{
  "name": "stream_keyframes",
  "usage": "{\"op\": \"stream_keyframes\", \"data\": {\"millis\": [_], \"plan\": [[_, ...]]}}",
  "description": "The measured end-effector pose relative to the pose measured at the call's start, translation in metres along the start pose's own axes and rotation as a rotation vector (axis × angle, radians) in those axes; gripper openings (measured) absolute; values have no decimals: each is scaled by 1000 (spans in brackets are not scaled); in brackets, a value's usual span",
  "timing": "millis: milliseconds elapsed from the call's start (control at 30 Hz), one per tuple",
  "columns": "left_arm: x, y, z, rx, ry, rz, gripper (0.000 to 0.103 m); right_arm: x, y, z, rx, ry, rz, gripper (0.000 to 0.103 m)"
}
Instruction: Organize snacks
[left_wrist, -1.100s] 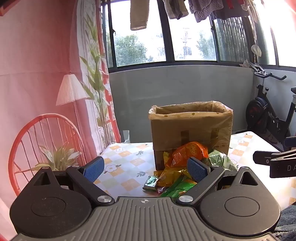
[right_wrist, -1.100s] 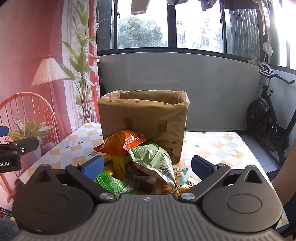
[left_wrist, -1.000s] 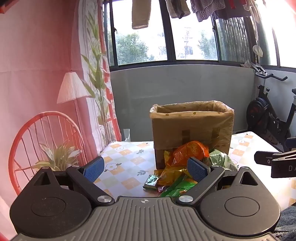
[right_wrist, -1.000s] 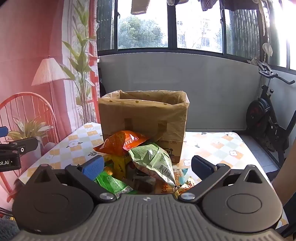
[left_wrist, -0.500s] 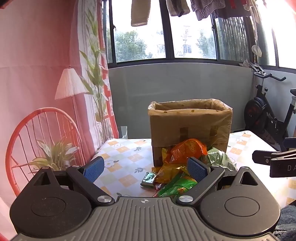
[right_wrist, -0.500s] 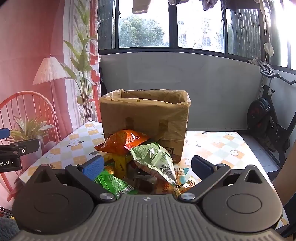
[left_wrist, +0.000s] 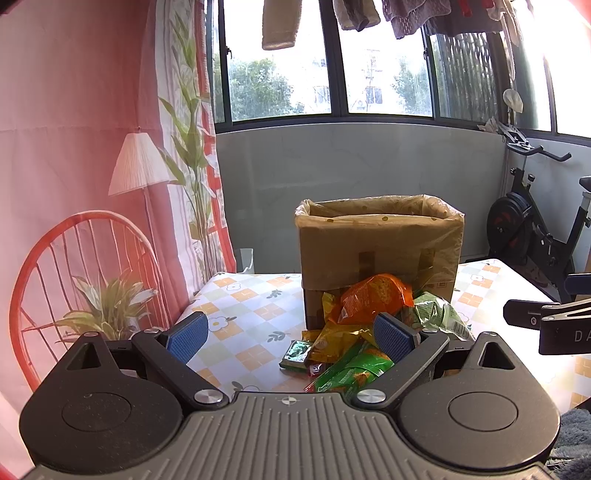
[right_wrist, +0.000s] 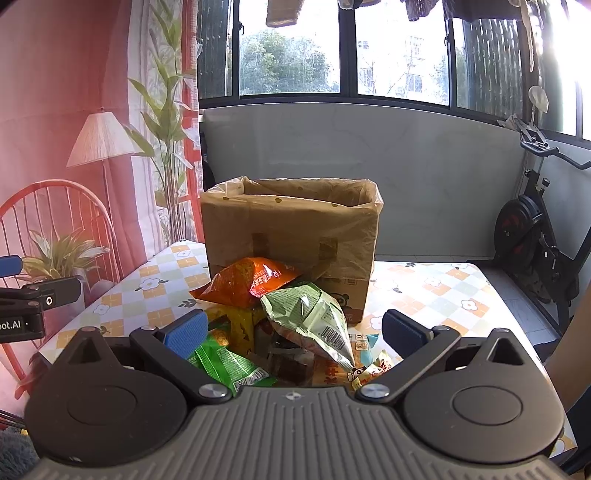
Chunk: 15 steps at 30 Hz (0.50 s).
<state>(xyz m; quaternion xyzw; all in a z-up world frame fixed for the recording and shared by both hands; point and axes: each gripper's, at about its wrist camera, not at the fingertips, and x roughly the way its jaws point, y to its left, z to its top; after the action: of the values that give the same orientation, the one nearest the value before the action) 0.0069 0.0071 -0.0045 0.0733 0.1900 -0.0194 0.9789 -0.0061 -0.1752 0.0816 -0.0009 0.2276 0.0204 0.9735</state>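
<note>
Snack packets (right_wrist: 295, 317) lie heaped on the counter (right_wrist: 436, 295) against the lined cardboard box (right_wrist: 291, 225); left gripper (left_wrist: 291, 334) and right gripper (right_wrist: 295, 328) both gape, holding nothing.

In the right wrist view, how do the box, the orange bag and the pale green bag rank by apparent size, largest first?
1. Box, clearly largest.
2-3. Orange bag and pale green bag: they look alike, and the green one is nearer the camera, so I cannot rank them.
</note>
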Motion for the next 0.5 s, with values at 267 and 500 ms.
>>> {"op": "stream_keyframes", "data": {"millis": [267, 500], "plan": [[0, 1, -2, -7, 2, -2, 97, 0, 0, 0, 0, -1, -1, 102], [-1, 0, -2, -8, 2, -1, 97, 1, 1, -1, -2, 2, 0, 102]]}}
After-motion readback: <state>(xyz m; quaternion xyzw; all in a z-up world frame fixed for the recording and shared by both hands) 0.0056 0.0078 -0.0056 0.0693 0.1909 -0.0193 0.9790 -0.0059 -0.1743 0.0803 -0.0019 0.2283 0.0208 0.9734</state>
